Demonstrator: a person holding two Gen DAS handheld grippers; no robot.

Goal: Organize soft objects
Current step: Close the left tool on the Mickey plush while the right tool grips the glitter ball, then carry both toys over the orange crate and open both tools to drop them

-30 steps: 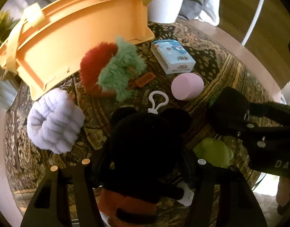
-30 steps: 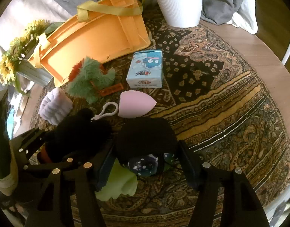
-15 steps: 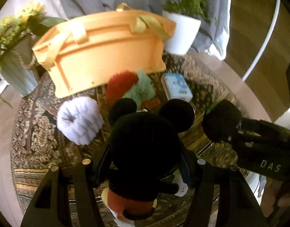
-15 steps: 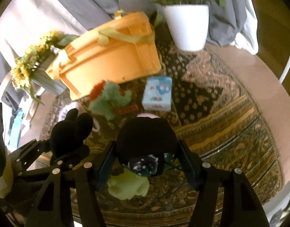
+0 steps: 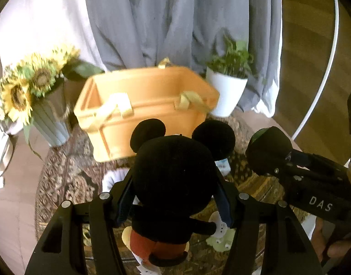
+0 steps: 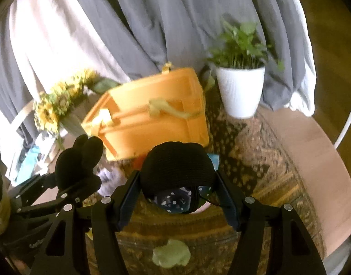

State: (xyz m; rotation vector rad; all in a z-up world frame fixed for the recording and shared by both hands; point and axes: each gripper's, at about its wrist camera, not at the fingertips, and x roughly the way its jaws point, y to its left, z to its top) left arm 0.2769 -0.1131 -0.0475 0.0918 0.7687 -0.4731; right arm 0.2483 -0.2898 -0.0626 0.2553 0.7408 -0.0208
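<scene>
My left gripper (image 5: 174,192) is shut on a black mouse plush (image 5: 173,174) with red shorts, held up above the patterned rug. My right gripper (image 6: 177,183) is shut on a round black soft toy (image 6: 177,169) with a dark blue spotted underside. Each gripper shows in the other's view: the right one with its black toy (image 5: 268,149), the left one with the mouse plush (image 6: 78,162). The open orange basket (image 5: 143,107) with yellow straps stands just beyond both, also in the right wrist view (image 6: 152,114).
A sunflower vase (image 5: 35,100) stands left of the basket and a white plant pot (image 5: 228,94) to its right. Grey curtains hang behind. A lilac fluffy item (image 5: 113,176), a blue box (image 5: 222,163) and a pale green soft piece (image 6: 171,255) lie on the rug.
Both grippers have risen with their toys and tilted up. The basket's open top and the curtains now show, and the items on the rug have dropped mostly out of sight.
</scene>
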